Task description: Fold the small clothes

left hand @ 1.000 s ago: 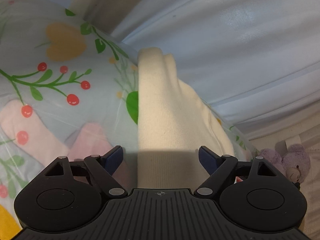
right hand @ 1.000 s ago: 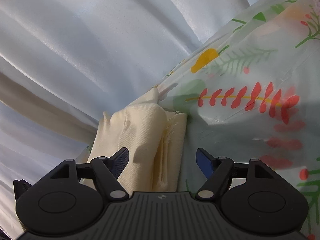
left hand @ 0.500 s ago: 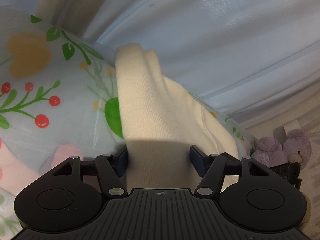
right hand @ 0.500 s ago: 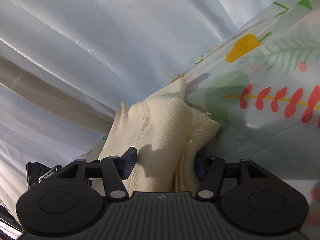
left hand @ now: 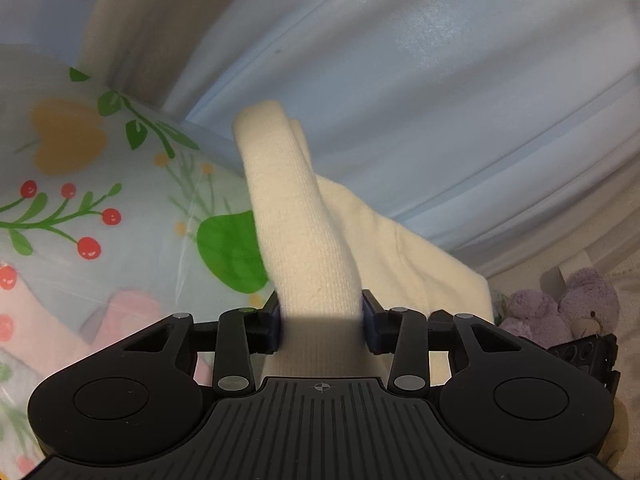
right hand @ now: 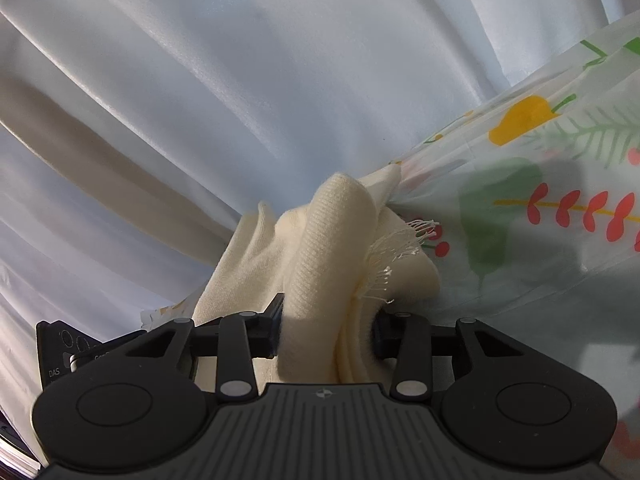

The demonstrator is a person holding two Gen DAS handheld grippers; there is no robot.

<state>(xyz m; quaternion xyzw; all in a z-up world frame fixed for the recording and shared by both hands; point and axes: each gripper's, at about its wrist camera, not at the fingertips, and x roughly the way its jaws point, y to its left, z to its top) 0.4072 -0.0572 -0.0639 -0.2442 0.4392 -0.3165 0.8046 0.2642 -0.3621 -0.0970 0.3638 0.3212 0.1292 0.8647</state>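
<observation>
Gripping the cream knit garment at two points, both claws have just been closing and now pinch bunched fabric between their pads. The left claw clamps a rolled edge; the right claw clamps a thicker wad beside a frayed fringe. The garment lies on the floral-print table cover, near its far edge by the pale curtain.

Procedure, as judged:
1. Lift both claws evenly so the fabric hangs without twisting.
2. Keep tension light; knit stretches.
3. Carry the held edge over the remaining cloth, aligning edges before release.
4. Avoid dragging the cover, or the pink garment lying nearby.
</observation>
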